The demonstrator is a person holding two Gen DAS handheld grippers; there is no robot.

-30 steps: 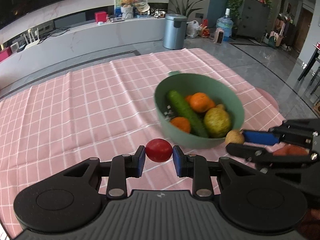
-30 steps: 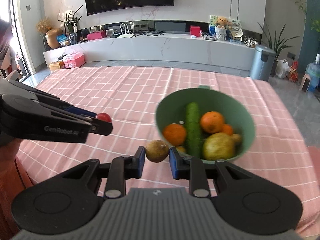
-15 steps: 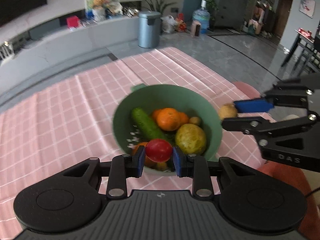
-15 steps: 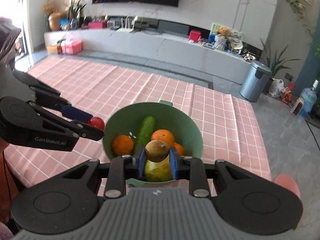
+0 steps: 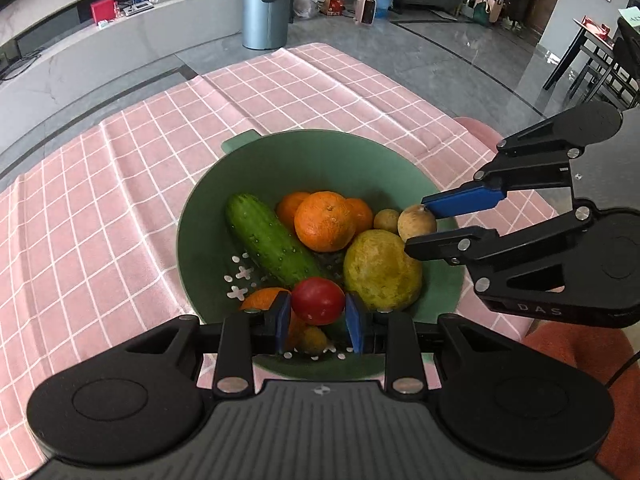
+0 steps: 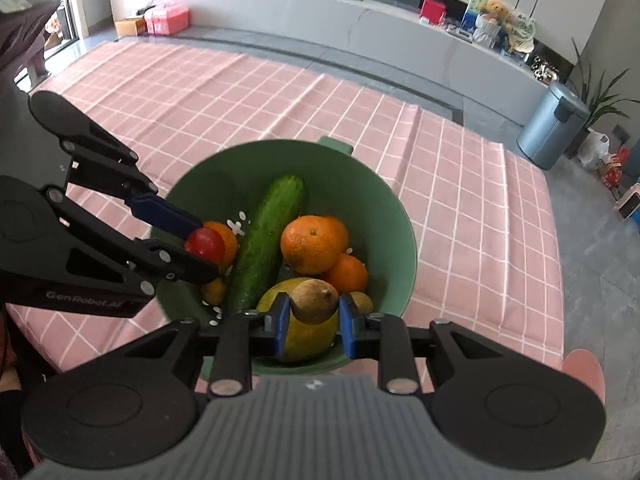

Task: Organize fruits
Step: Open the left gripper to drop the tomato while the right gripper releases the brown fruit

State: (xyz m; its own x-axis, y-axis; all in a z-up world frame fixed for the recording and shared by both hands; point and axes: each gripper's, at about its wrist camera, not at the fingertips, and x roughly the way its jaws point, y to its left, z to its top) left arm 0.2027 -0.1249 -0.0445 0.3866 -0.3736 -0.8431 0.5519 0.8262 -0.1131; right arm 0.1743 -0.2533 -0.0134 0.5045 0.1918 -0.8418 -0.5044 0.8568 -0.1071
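A green bowl [image 5: 320,152] [image 6: 384,208] stands on the pink checked cloth, holding a cucumber [image 5: 272,240] [image 6: 268,240], oranges [image 5: 326,220] [image 6: 312,244] and a big yellow-green fruit [image 5: 380,270] [image 6: 304,338]. My left gripper [image 5: 319,314] [image 6: 196,240] is shut on a small red tomato [image 5: 318,300] [image 6: 205,245] over the bowl's near side. My right gripper [image 6: 314,314] [image 5: 420,222] is shut on a small brown fruit [image 6: 314,300] [image 5: 416,222] above the bowl's right part, just over the yellow-green fruit.
The pink cloth [image 5: 100,220] [image 6: 460,184] covers the table around the bowl, with its edge near the floor on the right. A grey bin [image 5: 266,12] [image 6: 550,132] and a long low cabinet [image 6: 360,28] stand beyond the table.
Both grippers have moved from beside the bowl to over it, each still gripping its fruit. The bowl now fills the middle of both views.
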